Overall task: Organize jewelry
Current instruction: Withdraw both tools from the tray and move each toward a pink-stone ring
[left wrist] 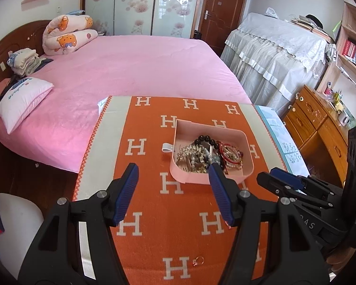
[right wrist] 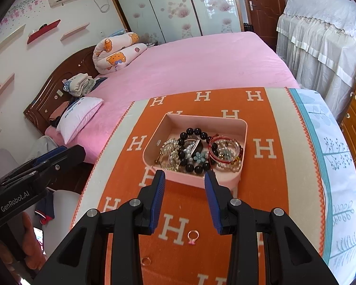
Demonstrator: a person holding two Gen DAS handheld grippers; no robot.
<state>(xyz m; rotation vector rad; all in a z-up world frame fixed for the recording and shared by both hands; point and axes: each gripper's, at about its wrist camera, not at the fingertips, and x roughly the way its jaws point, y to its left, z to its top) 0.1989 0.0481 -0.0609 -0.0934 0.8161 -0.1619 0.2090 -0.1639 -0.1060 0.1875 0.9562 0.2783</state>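
A pink tray [right wrist: 242, 128] with rounded corners sits on an orange cloth [right wrist: 268, 190] patterned with white H letters, spread over a worktop beside a pink bed [right wrist: 201, 64]. The tray holds a tangled heap of jewelry: a bracelet of large black beads [right wrist: 197, 131], pearl strands [right wrist: 227, 165], red cord bangles [right wrist: 214, 153], a small blue flower piece [right wrist: 199, 156] and a gold-coloured chain cluster [right wrist: 169, 146]. Two rings lie loose on the cloth, well apart from the tray and nearer the cameras: a gold ring with a pink ornament [right wrist: 192, 235] and a plain band [right wrist: 146, 260].

The right hand-held gripper [right wrist: 184, 178] hangs just short of the tray's near wall, blue-padded jaws apart and empty. The left hand-held gripper [left wrist: 173, 173] hangs over the cloth to the tray's left, jaws wide apart, also empty.

Judging by looks, every piece is light. The rings are small, hard and smooth, so they would likely slip or flick away unless pinched across the band, flat between the pads. The beaded bracelets are floppy and would drape; taking one bead or a short run of cord seems best. The heap looks interlocked, so lifting one strand may drag its neighbours. The tray seems rigid and could be held by a wall.
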